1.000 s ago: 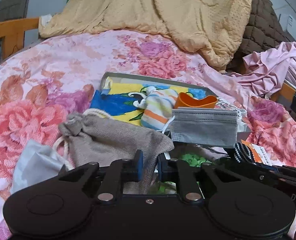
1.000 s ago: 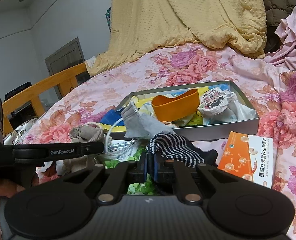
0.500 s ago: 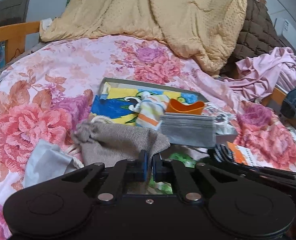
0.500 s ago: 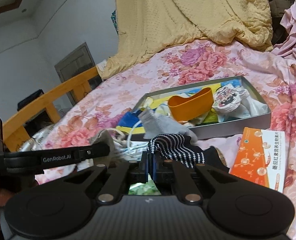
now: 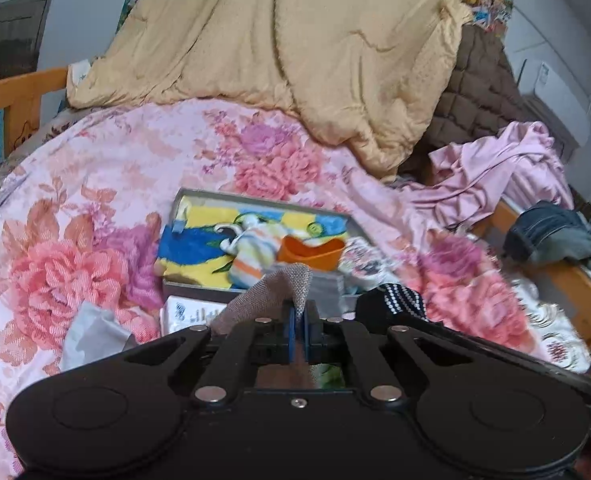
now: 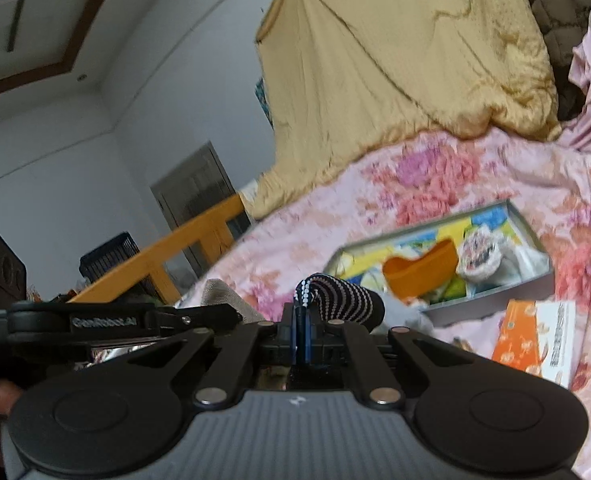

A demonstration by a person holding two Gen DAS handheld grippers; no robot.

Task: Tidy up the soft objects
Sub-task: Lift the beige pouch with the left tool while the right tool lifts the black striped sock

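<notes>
My left gripper (image 5: 299,312) is shut on the grey-brown drawstring pouch (image 5: 271,292), lifted off the flowered bedspread (image 5: 95,216). My right gripper (image 6: 301,318) is shut on a black sock with white dots (image 6: 343,300), raised in front of the box. That sock (image 5: 399,296) also shows at the right of the left wrist view. Beyond lies the shallow grey box (image 5: 183,200) with a yellow-and-blue cloth (image 5: 199,236), a striped sock (image 5: 255,248) and an orange soft piece (image 5: 311,252). In the right wrist view the grey box (image 6: 491,300) holds the orange piece (image 6: 419,272).
A white carton (image 5: 187,312) and a pale grey cloth (image 5: 91,332) lie on the bedspread near the box. An orange-and-white packet (image 6: 535,336) rests right of it. A yellow quilt (image 5: 295,48), pink clothing (image 5: 495,172), jeans (image 5: 551,236) and the wooden bed rail (image 6: 167,256) surround the area.
Both grippers rose from the bed, the left carrying the pouch up, the right carrying the dotted sock. The left jaws closed fully on the pouch. The box now looks lower and farther.
</notes>
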